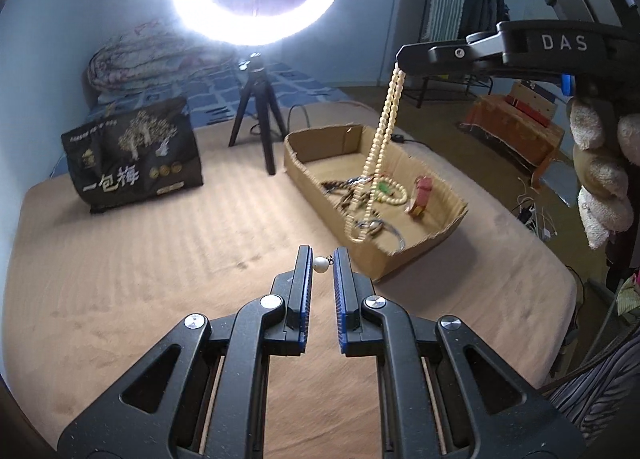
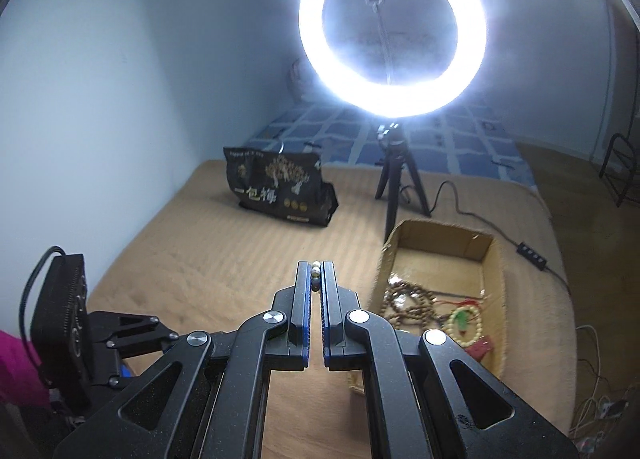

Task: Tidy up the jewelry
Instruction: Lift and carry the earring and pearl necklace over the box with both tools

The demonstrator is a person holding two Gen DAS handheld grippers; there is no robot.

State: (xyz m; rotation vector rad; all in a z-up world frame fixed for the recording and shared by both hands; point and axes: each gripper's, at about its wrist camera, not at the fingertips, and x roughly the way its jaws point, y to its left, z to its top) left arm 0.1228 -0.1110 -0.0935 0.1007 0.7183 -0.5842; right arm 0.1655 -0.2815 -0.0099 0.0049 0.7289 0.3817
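My left gripper (image 1: pixel 322 263) is shut on a small pearl piece (image 1: pixel 320 264), held just above the tan bed cover. My right gripper (image 2: pixel 316 273) is shut on a cream bead necklace (image 1: pixel 378 147); its beads show between the fingertips in the right wrist view (image 2: pixel 315 270). In the left wrist view the right gripper (image 1: pixel 402 59) is high at the upper right, and the necklace hangs from it in a long loop down over the cardboard box (image 1: pixel 432 235). The box (image 2: pixel 490 259) holds several bead strings, a cream bracelet (image 2: pixel 464 323) and a small red item (image 1: pixel 422 193).
A ring light on a black tripod (image 1: pixel 260 107) stands behind the box, its cable trailing right (image 2: pixel 532 255). A black snack bag (image 1: pixel 134 155) stands at the back left of the bed cover (image 1: pixel 160 279). The left gripper body shows at lower left (image 2: pixel 64 323).
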